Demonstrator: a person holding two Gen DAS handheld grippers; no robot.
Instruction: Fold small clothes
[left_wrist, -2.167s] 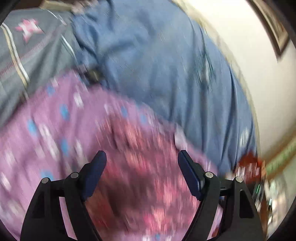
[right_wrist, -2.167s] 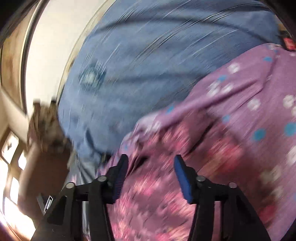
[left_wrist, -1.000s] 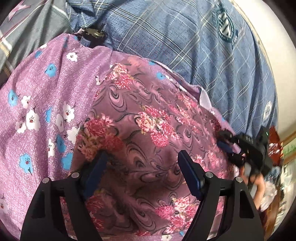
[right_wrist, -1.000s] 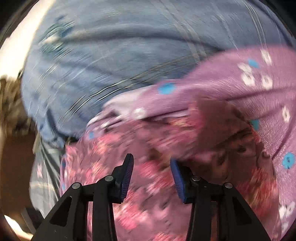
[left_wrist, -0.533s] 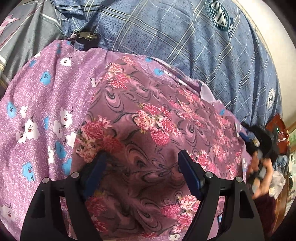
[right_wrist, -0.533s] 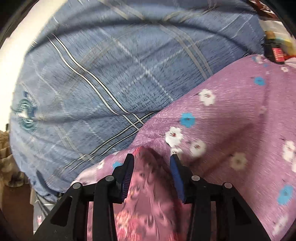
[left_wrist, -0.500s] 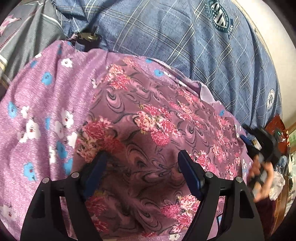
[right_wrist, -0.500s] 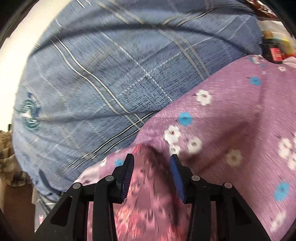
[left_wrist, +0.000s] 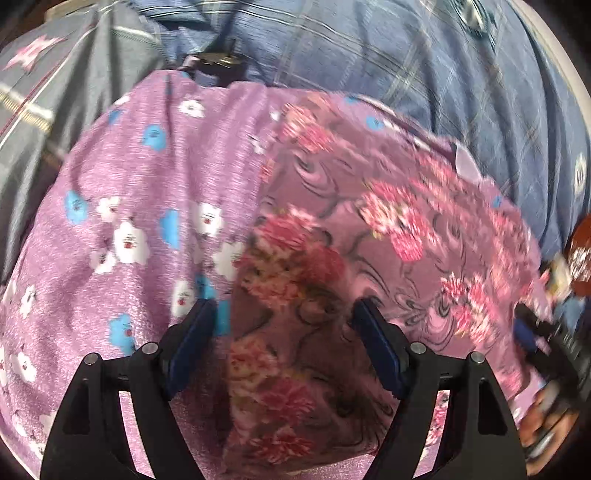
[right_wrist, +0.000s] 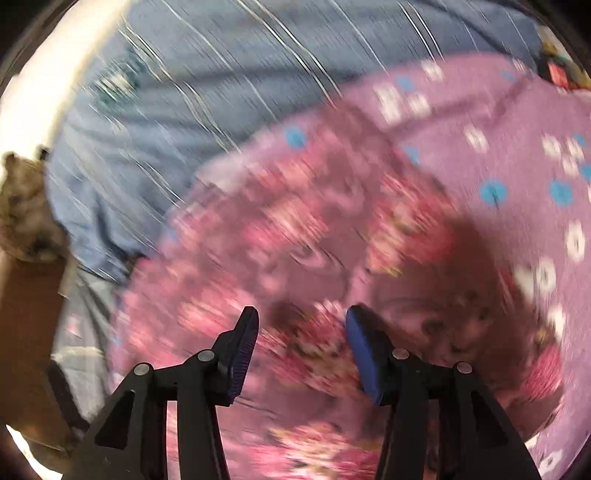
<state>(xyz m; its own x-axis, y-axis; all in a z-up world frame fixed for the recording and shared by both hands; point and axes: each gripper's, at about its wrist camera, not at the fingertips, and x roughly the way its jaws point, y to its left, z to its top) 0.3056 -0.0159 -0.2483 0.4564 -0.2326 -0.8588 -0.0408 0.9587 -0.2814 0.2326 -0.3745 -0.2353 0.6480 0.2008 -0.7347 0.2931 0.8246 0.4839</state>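
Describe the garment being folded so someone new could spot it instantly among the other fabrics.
Start from the blue plaid bedcover that fills the background. On it lies a lilac cloth dotted with small white and blue flowers, and the garment sits on top of that, in front of the left claw. It stands apart by its darker mauve ground with large pink roses and dark swirling lines.

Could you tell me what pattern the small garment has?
Pink flowers with dark swirls on mauve garment, clearest in the left wrist view.
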